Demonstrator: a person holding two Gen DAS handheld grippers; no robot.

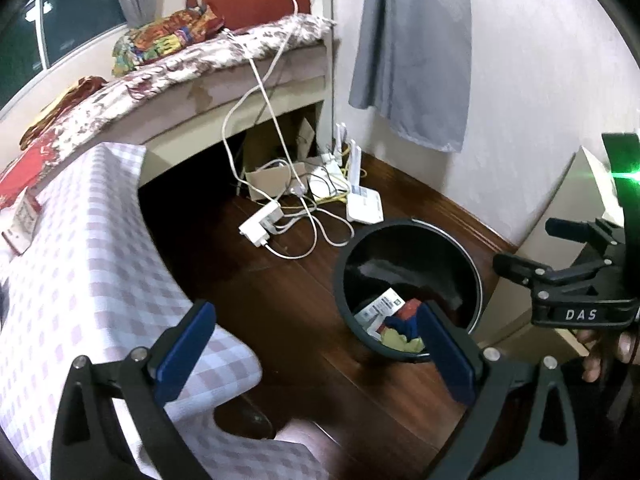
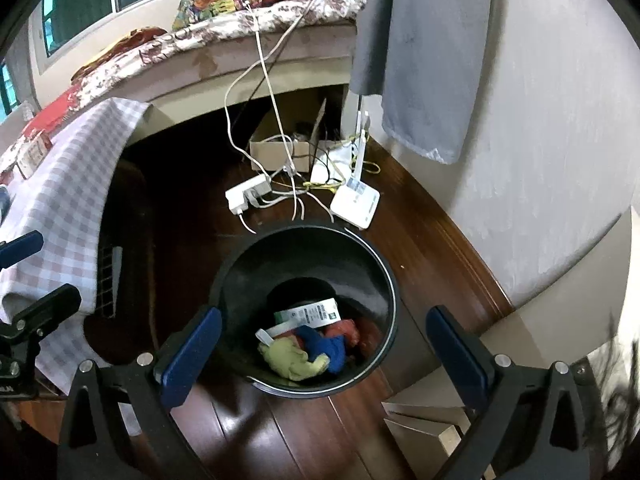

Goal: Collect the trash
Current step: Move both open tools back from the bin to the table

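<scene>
1. Checked cloth [image 1: 92,248], soft and draped, covered the table at the far left, its hem hanging toward the dark plank floor [image 1: 280,288].
2. Left gripper [image 1: 316,354] stood wide open with nothing between its blue padded fingers [image 1: 186,350]; the bin lay ahead and to its right, partly behind the right-side finger.
3. Cables [image 2: 276,128], thin and white, trailed from the bed down to a power strip [image 2: 248,196] and a flat white router [image 2: 356,204] on the floor beyond the bin.
4. Bin [image 2: 384,264], round, black and glossy-walled, sat on the floor directly ahead of and below the right gripper [image 2: 324,356], which was the nearer one and also gaped empty.
5. Trash already lay in its bottom: a crumpled yellow-green wad [image 2: 292,360], a blue one [image 2: 324,346], something red [image 2: 346,330], and a long printed paper strip [image 2: 308,314] lying roughly left to right.
6. Judging by that, any further piece would need fetching from elsewhere; no loose trash showed clearly on the floor.
</scene>
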